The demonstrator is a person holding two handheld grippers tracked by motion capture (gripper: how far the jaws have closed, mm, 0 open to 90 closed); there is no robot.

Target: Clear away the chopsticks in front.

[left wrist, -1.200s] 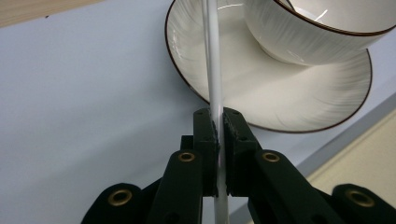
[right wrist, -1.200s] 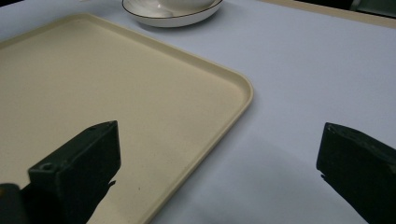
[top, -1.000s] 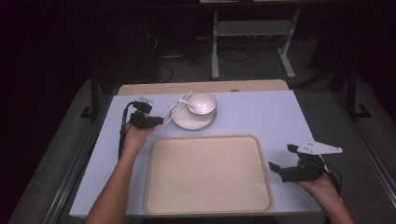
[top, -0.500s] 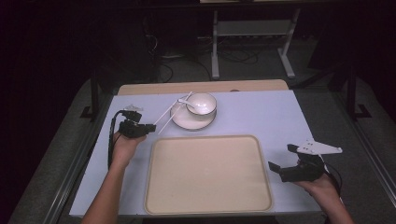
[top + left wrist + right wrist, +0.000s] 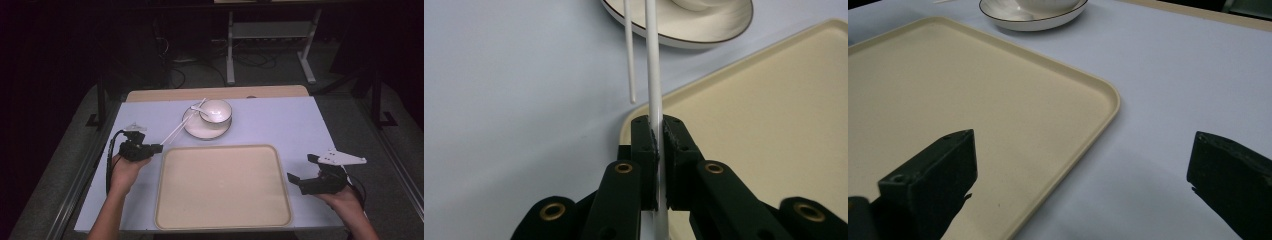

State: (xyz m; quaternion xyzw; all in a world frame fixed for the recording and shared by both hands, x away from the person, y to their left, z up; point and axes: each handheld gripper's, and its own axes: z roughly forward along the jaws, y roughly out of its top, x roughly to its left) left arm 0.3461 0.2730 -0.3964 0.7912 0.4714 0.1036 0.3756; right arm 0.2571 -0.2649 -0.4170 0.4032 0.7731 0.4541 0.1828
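Observation:
My left gripper (image 5: 157, 147) is shut on the near end of a white chopstick (image 5: 175, 132), left of the beige tray (image 5: 222, 220). The left gripper view shows its pads (image 5: 646, 137) pinching that chopstick (image 5: 653, 60), whose far end reaches the rim of a white plate (image 5: 719, 25). A second white chopstick (image 5: 629, 55) lies loose beside it, one end on the plate. On the plate (image 5: 197, 131) stands a white bowl (image 5: 220, 112) with a white spoon (image 5: 202, 111) in it. My right gripper (image 5: 300, 167) rests open at the tray's right edge, nothing between its jaws (image 5: 1083, 160).
The pale blue table top (image 5: 280, 120) has a wooden strip (image 5: 220, 93) along its far edge. Beyond the table the dark floor holds cables and a white metal stand (image 5: 270, 35). The tray (image 5: 973, 100) is bare.
My left hand has drawn back toward the near-left side of the table, pulling the gripped chopstick partly off the plate. The right hand has stayed put.

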